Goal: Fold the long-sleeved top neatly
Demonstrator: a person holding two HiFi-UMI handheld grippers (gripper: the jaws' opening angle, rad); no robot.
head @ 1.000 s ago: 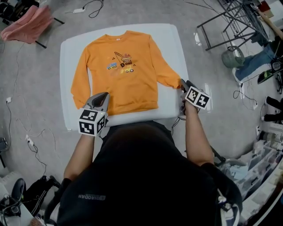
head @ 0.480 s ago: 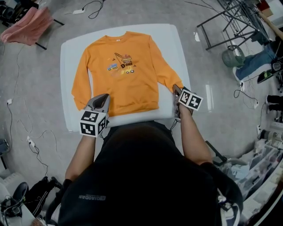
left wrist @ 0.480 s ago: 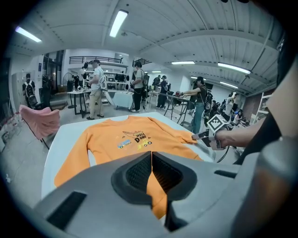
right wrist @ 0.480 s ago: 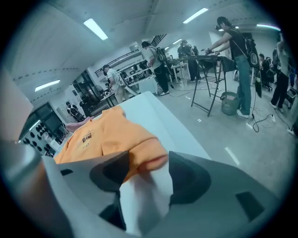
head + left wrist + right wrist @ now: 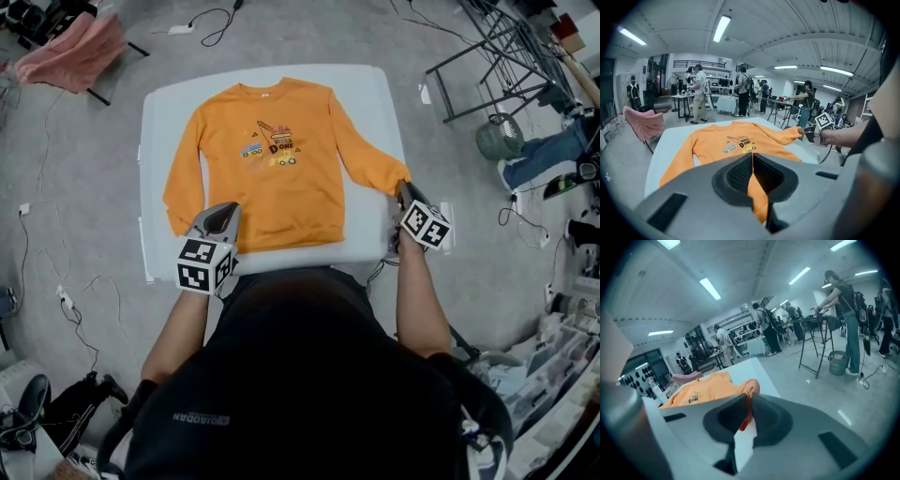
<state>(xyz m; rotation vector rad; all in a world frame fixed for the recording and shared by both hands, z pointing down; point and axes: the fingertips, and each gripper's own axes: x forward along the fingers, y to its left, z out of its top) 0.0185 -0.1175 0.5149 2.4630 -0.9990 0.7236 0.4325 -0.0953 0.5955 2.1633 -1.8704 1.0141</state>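
Observation:
The orange long-sleeved top (image 5: 267, 169) lies flat and face up on the white table (image 5: 375, 94). My right gripper (image 5: 401, 187) is at the table's right edge. Its jaws have just been closing, and they are shut on the right sleeve's cuff (image 5: 751, 386), which bunches up between them. My left gripper (image 5: 223, 210) hovers over the lower left of the top near the hem, jaws shut (image 5: 752, 157). Orange cloth shows through the slit under its tips. The left sleeve (image 5: 183, 178) lies along the body.
A pink cloth (image 5: 70, 52) hangs on a stand at the far left. A metal rack (image 5: 497, 56) and a round fan (image 5: 499, 136) stand to the right, with cables on the floor. People (image 5: 698, 93) stand at tables in the background.
My right gripper moved in onto the right cuff, closed on it and drew it outward to the table's right edge. The left gripper stayed where it was.

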